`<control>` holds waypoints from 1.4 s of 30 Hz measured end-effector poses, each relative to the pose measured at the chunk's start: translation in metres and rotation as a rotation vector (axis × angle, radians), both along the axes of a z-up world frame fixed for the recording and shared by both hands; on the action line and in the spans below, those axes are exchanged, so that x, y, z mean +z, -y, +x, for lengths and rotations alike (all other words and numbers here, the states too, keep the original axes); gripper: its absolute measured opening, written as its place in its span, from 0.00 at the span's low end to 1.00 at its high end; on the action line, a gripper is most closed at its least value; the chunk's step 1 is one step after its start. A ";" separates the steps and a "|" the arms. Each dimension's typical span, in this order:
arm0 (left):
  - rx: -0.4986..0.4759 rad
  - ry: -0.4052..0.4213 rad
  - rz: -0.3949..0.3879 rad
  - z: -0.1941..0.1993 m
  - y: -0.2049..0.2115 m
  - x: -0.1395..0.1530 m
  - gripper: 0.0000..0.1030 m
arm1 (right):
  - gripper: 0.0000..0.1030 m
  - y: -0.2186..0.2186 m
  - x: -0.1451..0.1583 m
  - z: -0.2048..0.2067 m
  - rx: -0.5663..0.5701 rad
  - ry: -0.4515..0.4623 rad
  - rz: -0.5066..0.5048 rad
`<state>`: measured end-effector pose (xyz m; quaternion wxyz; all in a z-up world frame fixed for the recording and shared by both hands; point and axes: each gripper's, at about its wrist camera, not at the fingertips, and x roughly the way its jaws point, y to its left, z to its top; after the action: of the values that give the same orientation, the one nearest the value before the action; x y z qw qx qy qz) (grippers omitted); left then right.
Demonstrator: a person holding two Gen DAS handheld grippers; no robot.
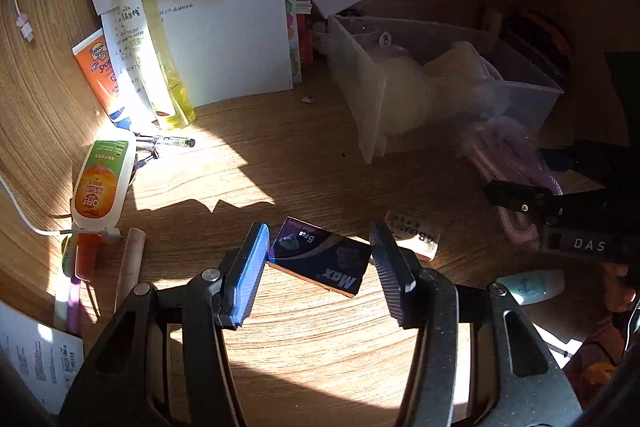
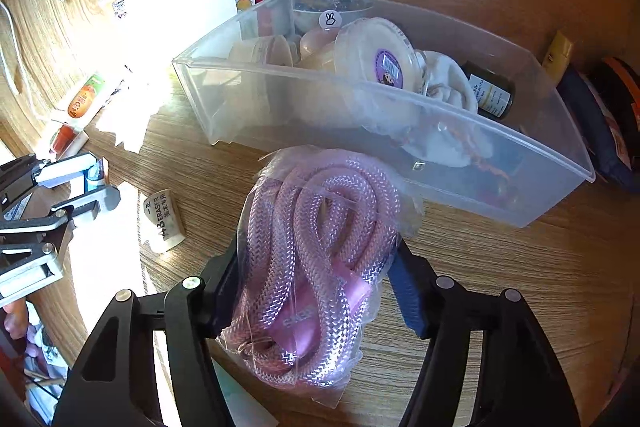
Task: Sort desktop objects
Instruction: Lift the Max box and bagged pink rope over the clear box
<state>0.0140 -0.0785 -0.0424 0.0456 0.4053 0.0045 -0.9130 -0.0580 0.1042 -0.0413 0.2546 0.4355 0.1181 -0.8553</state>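
A small dark-blue "Max" box [image 1: 320, 255] lies flat on the wooden desk, between the open fingers of my left gripper [image 1: 320, 267], untouched. My right gripper [image 2: 316, 291] is shut on a clear bag of coiled pink cord [image 2: 316, 251] and holds it in front of a clear plastic bin [image 2: 520, 195]. The bin holds a round lidded tub [image 2: 378, 51], a dark bottle [image 2: 490, 93] and white cloth. In the left wrist view the bin [image 1: 372, 99] stands at the back right and the pink cord [image 1: 508, 155] shows beside the right gripper's arm. A 4B eraser [image 1: 416, 237] lies just right of the box; it also shows in the right wrist view [image 2: 162, 221].
Left side: an OFF bottle [image 1: 100, 183], a yellow spray bottle [image 1: 156, 39], an orange sunscreen tube [image 1: 98, 67], pens [image 1: 168, 143], a wooden stick [image 1: 130, 267]. White papers [image 1: 224, 11] lean at the back. A pale green tube [image 1: 532, 285] lies at right.
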 end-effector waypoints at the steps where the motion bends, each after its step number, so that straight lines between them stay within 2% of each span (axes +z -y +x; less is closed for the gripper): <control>1: 0.003 -0.013 -0.009 -0.001 -0.002 0.004 0.51 | 0.60 0.000 0.002 -0.002 0.000 -0.003 -0.005; 4: -0.001 -0.043 -0.010 0.000 -0.008 0.014 0.51 | 0.60 -0.011 0.013 0.004 -0.007 -0.023 -0.026; 5: -0.003 -0.051 -0.008 0.000 -0.011 0.017 0.51 | 0.60 -0.006 0.015 -0.007 -0.010 -0.031 -0.031; 9: -0.012 -0.079 -0.008 -0.005 -0.020 0.027 0.51 | 0.60 -0.003 0.034 -0.006 -0.019 -0.062 -0.054; 17: -0.035 -0.139 0.002 -0.021 -0.039 0.048 0.51 | 0.60 -0.026 0.064 -0.003 -0.044 -0.125 -0.102; 26: -0.054 -0.182 0.022 -0.044 -0.057 0.067 0.51 | 0.60 -0.049 0.092 -0.025 -0.086 -0.195 -0.140; 42: -0.064 -0.201 0.045 -0.101 -0.062 0.082 0.51 | 0.60 -0.064 0.104 -0.087 -0.143 -0.231 -0.146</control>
<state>-0.0869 -0.0160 0.0400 0.0067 0.3127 0.0167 -0.9497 -0.1450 0.1686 0.0624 0.2088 0.3219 0.0528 -0.9220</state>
